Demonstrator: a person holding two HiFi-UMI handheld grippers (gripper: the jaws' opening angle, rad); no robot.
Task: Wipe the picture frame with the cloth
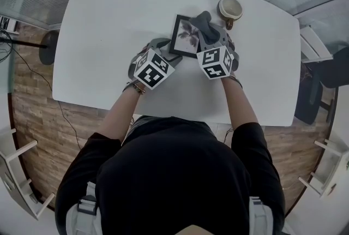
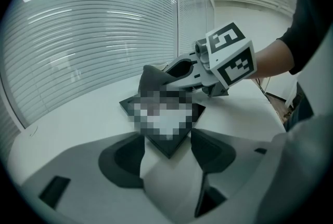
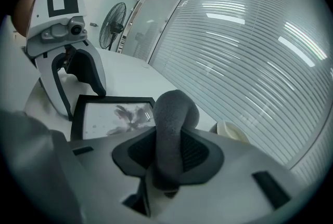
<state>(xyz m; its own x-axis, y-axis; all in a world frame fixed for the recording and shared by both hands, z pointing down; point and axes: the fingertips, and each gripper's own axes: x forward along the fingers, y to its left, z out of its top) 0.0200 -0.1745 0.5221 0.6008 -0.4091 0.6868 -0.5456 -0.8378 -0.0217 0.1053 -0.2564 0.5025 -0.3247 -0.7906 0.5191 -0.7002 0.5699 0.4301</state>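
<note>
A black picture frame (image 1: 185, 37) with a flower print lies flat on the white table (image 1: 109, 26). My left gripper (image 1: 168, 51) has its jaws pinched on the frame's near left corner (image 2: 166, 146). The two pads press against the corner's two edges. My right gripper (image 1: 211, 37) is shut on a bunched grey cloth (image 1: 206, 25). It holds the cloth over the frame's right edge. In the right gripper view the cloth (image 3: 174, 129) stands up between the jaws, with the frame (image 3: 114, 116) just beyond and the left gripper (image 3: 78, 90) at its far corner.
A cream mug (image 1: 230, 8) stands right of the frame near the table's far edge. A floor fan's base (image 1: 49, 46) is off the table's left end. Window blinds run behind the table. White shelving stands on the floor at both sides.
</note>
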